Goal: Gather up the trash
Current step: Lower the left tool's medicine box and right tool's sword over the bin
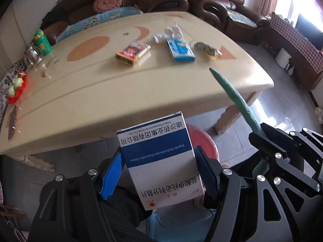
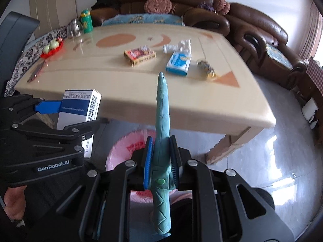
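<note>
Jaws clamp medicine box (image 1: 159,161) (left), teal toy (image 2: 162,133) (right).

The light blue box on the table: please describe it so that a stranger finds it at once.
On the cream table, look right of the red-and-yellow box. The light blue box lies flat between crumpled white tissue and a gold wrapper.
</note>
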